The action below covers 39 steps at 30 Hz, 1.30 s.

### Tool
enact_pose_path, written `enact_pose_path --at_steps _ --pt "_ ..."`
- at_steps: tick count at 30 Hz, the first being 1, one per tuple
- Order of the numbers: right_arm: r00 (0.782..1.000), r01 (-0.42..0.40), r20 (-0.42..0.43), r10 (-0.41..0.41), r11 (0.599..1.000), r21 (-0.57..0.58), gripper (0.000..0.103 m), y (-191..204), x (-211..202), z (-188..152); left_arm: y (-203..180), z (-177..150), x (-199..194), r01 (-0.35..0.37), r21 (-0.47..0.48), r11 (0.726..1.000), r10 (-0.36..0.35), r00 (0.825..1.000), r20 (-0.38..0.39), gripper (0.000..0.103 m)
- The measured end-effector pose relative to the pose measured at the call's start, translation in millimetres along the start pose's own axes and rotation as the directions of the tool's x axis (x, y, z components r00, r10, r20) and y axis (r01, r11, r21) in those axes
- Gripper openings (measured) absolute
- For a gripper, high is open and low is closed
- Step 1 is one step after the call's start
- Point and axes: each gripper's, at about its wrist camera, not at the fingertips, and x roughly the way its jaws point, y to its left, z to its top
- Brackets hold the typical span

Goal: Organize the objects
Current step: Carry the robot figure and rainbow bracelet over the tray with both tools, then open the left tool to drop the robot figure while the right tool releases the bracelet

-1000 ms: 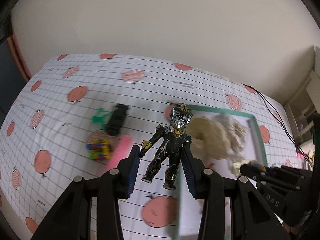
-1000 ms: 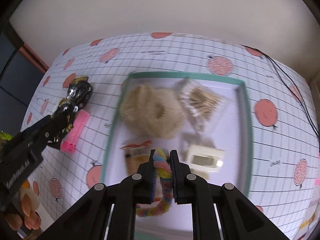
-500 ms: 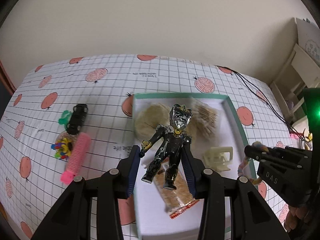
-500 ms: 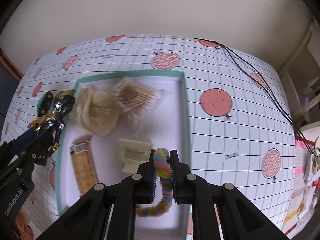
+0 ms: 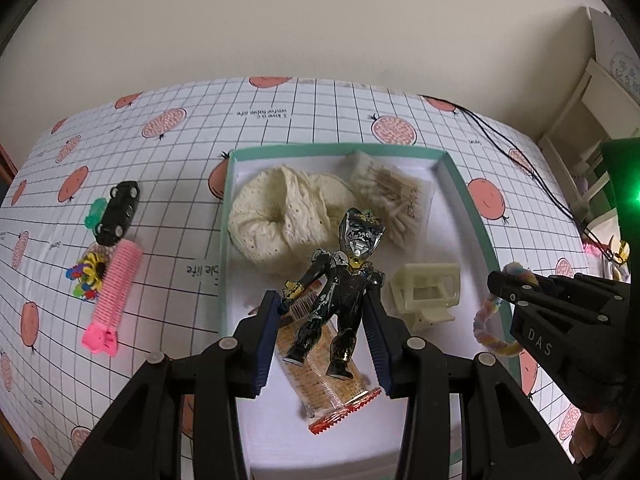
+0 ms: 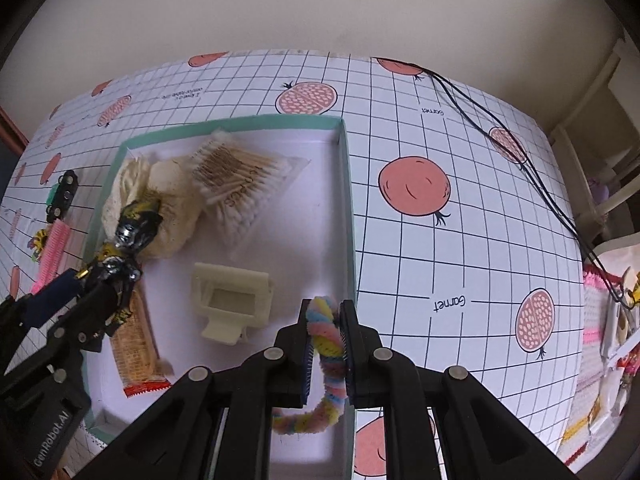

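Since the earlier frames the left gripper (image 5: pixel 322 330) has carried the black figurine (image 5: pixel 340 300) from the tablecloth beside the tray to a spot over the tray's interior, and the right gripper (image 6: pixel 325 342) has swung toward the tray's right wall with the pastel chenille loop (image 6: pixel 326 336). The figurine hangs between the left gripper's blue-padded fingers, head forward and legs back toward the camera, above the orange snack packet (image 5: pixel 320 376); the pads look clenched on its hips, though the exact contact is hard to read. It is glossy black plastic with worn silver on the face and gold touches at neck and hand. The right gripper's jaws are pinched on the fuzzy, twisted loop, which curls down below the fingers just over the teal rim. The tray (image 5: pixel 464 196) is a shallow rectangle, teal outside and white inside. In it lie a soft, crumpled cream knit cloth (image 5: pixel 280 220), a clear bag of cotton swabs (image 5: pixel 394 200) overlapping it, and a boxy cream plastic clip (image 5: pixel 426 294) near the middle. Left of the tray, on the grid-printed tablecloth (image 5: pixel 320 112) with pomegranates, sit a black toy car (image 5: pixel 118 212), a pink ridged hair roller (image 5: pixel 114 292) and a small multicoloured flower-shaped piece (image 5: pixel 88 272)
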Motion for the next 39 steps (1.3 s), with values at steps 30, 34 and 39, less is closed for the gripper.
enact_pose_path --at_steps 30,34,39 --pt "1.000 -0.001 -0.003 0.001 1.000 0.011 0.025 12.4 1.1 -0.5 0.6 -3.3 14.3 0.045 -0.007 0.999 -0.045 0.997 -0.056 0.044" --pt "1.000 -0.003 0.015 0.003 1.000 0.022 0.025 12.0 -5.6 1.1 1.1 -1.2 10.3 0.055 -0.008 0.998 -0.055 0.997 -0.049 0.046" --pt "0.999 -0.006 0.033 0.005 1.000 0.030 0.025 11.5 -12.4 3.1 4.4 0.8 5.4 0.063 -0.020 0.998 -0.063 0.997 -0.036 0.046"
